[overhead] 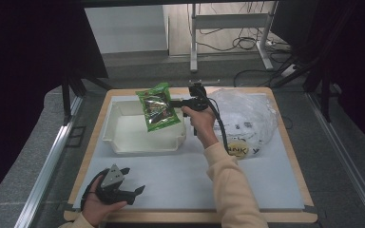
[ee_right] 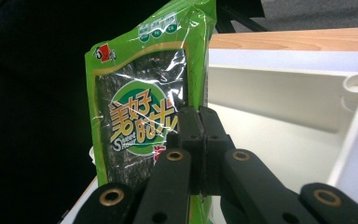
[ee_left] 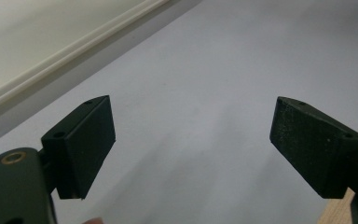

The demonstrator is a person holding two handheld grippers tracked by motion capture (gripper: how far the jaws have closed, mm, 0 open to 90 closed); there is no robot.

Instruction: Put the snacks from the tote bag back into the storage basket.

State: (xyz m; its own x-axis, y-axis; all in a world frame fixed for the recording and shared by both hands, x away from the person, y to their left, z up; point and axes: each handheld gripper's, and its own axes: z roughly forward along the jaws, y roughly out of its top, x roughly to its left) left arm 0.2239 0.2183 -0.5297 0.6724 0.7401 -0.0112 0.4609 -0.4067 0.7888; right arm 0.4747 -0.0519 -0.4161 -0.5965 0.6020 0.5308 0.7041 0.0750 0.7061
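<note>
Snack pouch (overhead: 158,107) hangs over the white tray (overhead: 123,145), pinched at its edge by my right gripper (overhead: 177,102) coming in from 3 o'clock, probably for a drop inside, while my left gripper (overhead: 132,189) idles wide open at 7 o'clock.

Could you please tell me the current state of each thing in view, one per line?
Green snack packet: sealed, held in the air above the tray, pinched at its edge.
White plastic tray: upright on the mat, nothing lying in it.
Clear plastic bag: crumpled, lying on the mat to the tray's right.
Right claw: shut on the packet.
Left claw: open, holding nothing, low over the mat.
</note>
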